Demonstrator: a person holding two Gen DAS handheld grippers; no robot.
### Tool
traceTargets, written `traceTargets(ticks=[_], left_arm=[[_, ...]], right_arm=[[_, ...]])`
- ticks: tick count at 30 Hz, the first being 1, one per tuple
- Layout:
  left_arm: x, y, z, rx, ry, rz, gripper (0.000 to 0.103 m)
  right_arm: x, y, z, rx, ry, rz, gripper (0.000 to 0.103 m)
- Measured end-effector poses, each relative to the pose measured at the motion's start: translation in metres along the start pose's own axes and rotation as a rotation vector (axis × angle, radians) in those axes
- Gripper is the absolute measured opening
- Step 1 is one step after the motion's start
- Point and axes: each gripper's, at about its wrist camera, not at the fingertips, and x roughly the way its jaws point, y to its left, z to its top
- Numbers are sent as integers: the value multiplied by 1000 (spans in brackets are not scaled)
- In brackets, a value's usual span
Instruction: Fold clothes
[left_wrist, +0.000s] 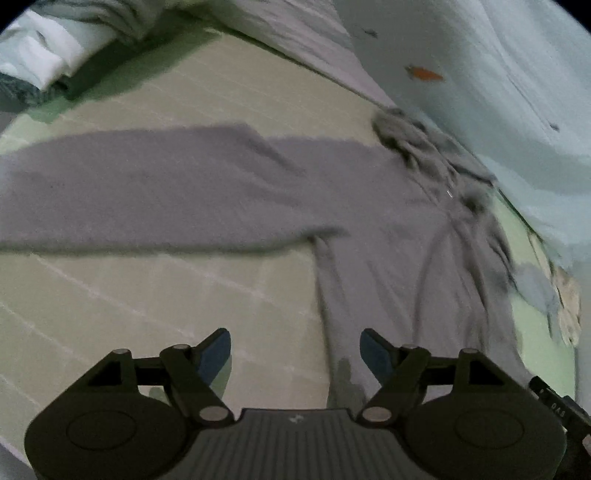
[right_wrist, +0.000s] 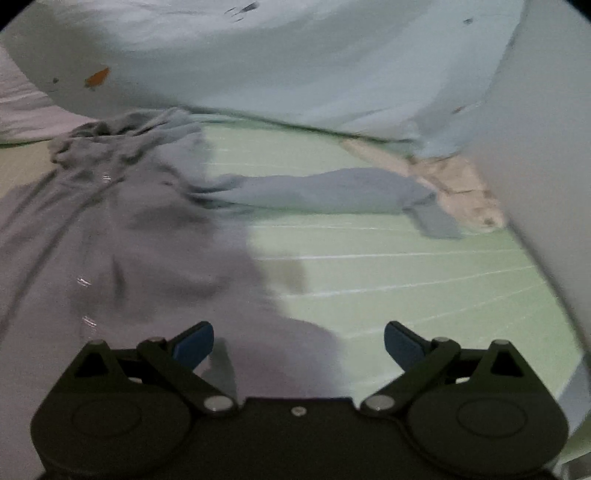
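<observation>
A grey long-sleeved hoodie (left_wrist: 388, 229) lies spread flat on a pale green striped mat (left_wrist: 147, 295). One sleeve (left_wrist: 147, 192) stretches out to the left in the left wrist view, and the bunched hood (left_wrist: 410, 140) lies toward the wall. My left gripper (left_wrist: 295, 350) hovers over the hoodie's side edge, open, nothing between its blue pads. In the right wrist view the hoodie's body (right_wrist: 129, 258) fills the left, and the other sleeve (right_wrist: 325, 190) lies out to the right. My right gripper (right_wrist: 299, 341) stands open over the hoodie's lower edge, holding nothing.
A pale blue patterned sheet (right_wrist: 295, 66) rises behind the mat. A beige cloth (right_wrist: 458, 184) lies by the far sleeve's cuff. Folded white and light fabrics (left_wrist: 44, 55) are piled at the mat's far left. A white wall or panel (right_wrist: 546, 166) bounds the right side.
</observation>
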Motion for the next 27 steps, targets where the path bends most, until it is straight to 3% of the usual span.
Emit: traceTargets(ticks=[6,12,15,18,23,27], left_arm=[[-1,-38,-45,51,44,-26,78],[8,-58,-89,58,101,8,78],[8,-66,-106,52,88,39,78],[7,-73,-114,57,65,82,78],[4,-77,-119,50,21,165,77],[3,-73,-114,26,-1,158,70]], right_arm=[[-1,-60,-31,130,43,141,99],[5,-88,-48,103,76,284,99],[6,-94,-54,76,91,330,95],[4,-100,-59,50,97,360,88],[2,-113,-65,41,109,391,66],[3,-110,-70,0,126,415,50]])
